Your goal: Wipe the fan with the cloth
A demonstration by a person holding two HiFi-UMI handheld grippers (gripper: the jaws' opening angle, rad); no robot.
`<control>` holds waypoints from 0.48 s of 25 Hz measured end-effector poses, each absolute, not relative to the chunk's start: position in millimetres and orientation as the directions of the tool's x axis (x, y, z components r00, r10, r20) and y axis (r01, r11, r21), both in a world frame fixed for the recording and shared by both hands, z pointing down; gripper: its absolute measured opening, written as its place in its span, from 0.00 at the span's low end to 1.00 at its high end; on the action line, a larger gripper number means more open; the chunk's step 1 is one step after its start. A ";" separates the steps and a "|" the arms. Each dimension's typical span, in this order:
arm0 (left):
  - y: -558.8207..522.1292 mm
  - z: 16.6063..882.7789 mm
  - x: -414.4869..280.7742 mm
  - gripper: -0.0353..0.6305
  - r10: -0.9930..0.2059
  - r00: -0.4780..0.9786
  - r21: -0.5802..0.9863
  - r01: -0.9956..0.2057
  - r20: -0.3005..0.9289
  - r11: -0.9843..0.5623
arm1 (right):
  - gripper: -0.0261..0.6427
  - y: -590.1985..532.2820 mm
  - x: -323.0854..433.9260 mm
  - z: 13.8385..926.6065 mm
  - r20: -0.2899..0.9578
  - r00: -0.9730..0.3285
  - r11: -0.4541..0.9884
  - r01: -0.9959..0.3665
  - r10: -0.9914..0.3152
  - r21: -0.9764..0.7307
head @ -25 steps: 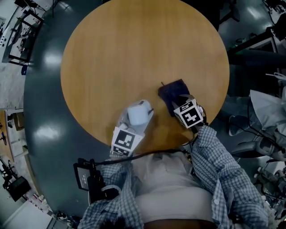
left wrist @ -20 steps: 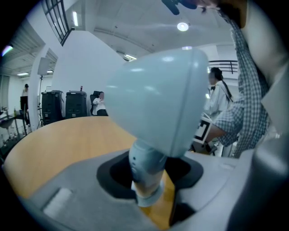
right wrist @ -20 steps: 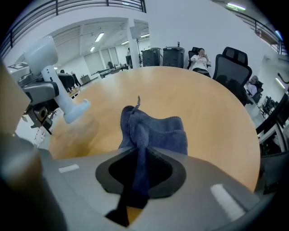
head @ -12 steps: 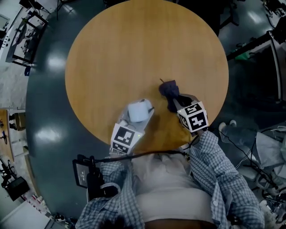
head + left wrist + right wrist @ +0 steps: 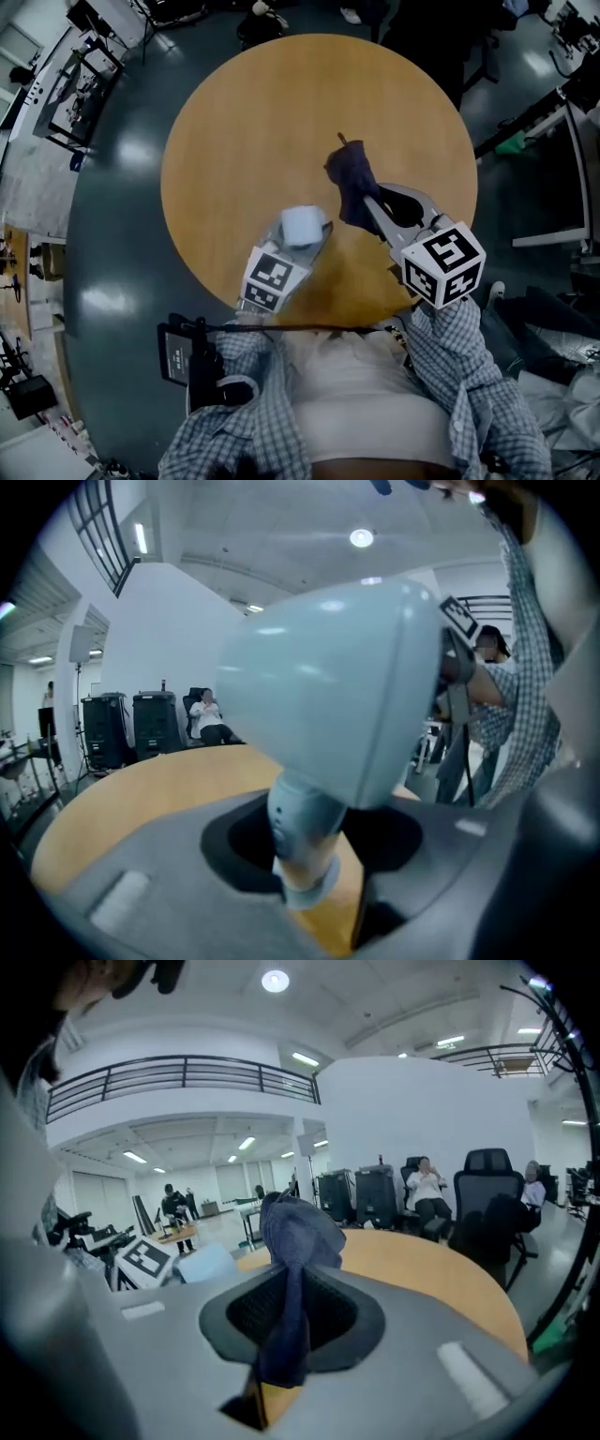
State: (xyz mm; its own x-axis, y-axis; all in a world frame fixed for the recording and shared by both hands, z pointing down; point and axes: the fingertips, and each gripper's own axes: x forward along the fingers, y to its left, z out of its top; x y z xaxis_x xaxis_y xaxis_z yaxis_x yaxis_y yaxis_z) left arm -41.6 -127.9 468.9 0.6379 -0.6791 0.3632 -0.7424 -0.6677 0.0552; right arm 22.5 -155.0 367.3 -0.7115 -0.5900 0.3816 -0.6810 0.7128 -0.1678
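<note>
A small pale blue fan (image 5: 301, 225) is held by its handle in my left gripper (image 5: 292, 246), just above the round wooden table (image 5: 244, 122). In the left gripper view the fan head (image 5: 347, 686) fills the middle and its stem (image 5: 302, 841) sits pinched between the jaws. My right gripper (image 5: 367, 208) is shut on a dark blue cloth (image 5: 349, 176), lifted high over the table's right half. In the right gripper view the cloth (image 5: 292, 1269) stands up out of the closed jaws, with the fan (image 5: 202, 1262) low at the left. The right jaws have just closed further on the cloth.
The table stands on a dark grey floor (image 5: 112, 234). A black device (image 5: 178, 354) hangs at the person's left side. Office chairs with seated people (image 5: 427, 1190) and desks lie beyond the table's far edge.
My right gripper has risen well above the table, taking the cloth up off the wood. The left gripper with the fan has lifted slightly.
</note>
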 end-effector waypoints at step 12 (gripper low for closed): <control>-145.2 447.8 -30.8 0.32 -0.667 0.644 0.030 -0.728 0.374 -0.685 | 0.12 -110.3 -60.5 282.1 0.252 -0.875 0.889 -0.448 -0.414 -0.096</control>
State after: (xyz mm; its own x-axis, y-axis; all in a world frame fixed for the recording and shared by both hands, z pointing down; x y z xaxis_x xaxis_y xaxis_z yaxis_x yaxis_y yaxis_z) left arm -30.8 -145.2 447.8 0.6441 -0.6672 0.3741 -0.7275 -0.6854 0.0302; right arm -60.5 -110.3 282.1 -0.8747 -0.4139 0.2523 -0.4482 0.8888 -0.0957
